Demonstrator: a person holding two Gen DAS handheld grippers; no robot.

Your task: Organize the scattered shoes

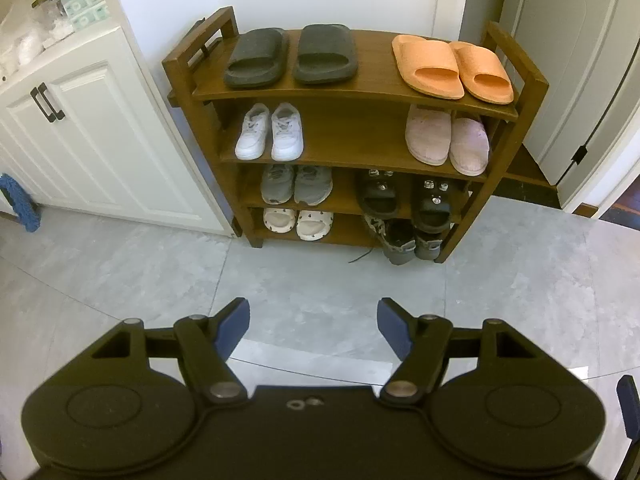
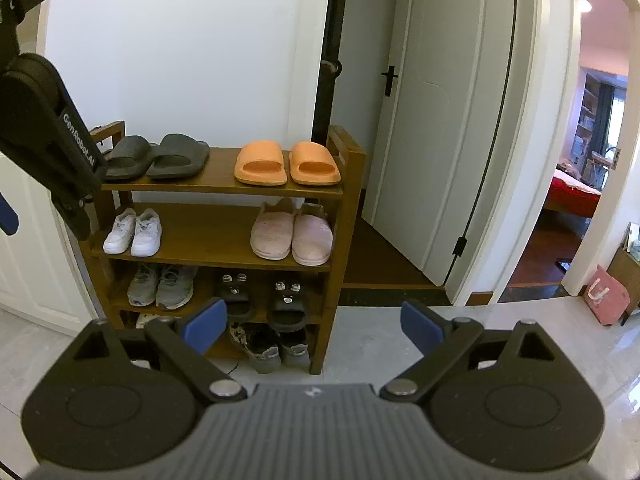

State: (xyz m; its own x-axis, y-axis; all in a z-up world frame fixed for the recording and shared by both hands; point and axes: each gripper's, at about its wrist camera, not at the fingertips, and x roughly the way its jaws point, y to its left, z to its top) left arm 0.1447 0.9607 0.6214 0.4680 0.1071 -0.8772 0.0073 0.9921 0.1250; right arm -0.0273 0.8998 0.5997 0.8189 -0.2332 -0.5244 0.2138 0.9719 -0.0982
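While both tongs, left [image 1: 314, 322] and right [image 2: 314, 326], held wide apart, empty, shoes seen paired on rack [image 1: 532, 80]. Risk judged: trailing lace [image 1: 362, 257] before rack's bottom shelf snagged, camouflage shoe [image 1: 394, 240] dragged out.

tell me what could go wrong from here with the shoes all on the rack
A dark lace trails from the bottom shelf onto the floor and could snag a gripper. The grey high-top beside it pokes past the shelf edge and might tip out. Both the left gripper and right gripper are open and empty, so reaching in again may disturb tidy pairs.
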